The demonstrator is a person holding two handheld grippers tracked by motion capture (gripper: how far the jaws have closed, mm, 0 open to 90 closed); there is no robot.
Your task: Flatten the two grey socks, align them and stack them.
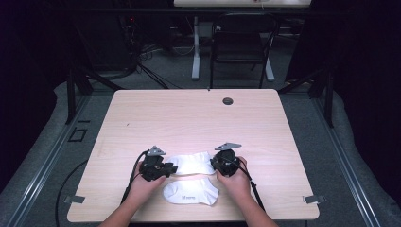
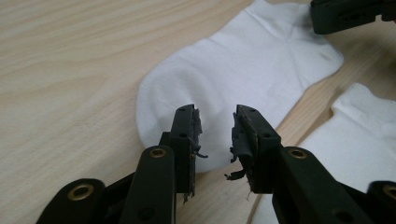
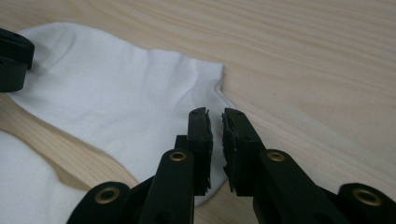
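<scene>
We count two white socks (image 1: 191, 163) (image 1: 190, 193), two grippers (image 1: 166, 169) (image 1: 218, 165), one table (image 1: 189, 118) and one chair (image 1: 241, 45) behind it.

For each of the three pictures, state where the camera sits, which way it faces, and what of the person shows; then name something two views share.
High view: above the person's side, looking forward and down on the table; forearms, hands, left gripper and right gripper show.
Left gripper view: rides the left gripper, looking along its parted jaws at the far sock.
Right gripper view: rides the right gripper, jaws slightly apart at that sock's other end.
Shared: both gripper views show the far sock and part of the near sock.
</scene>
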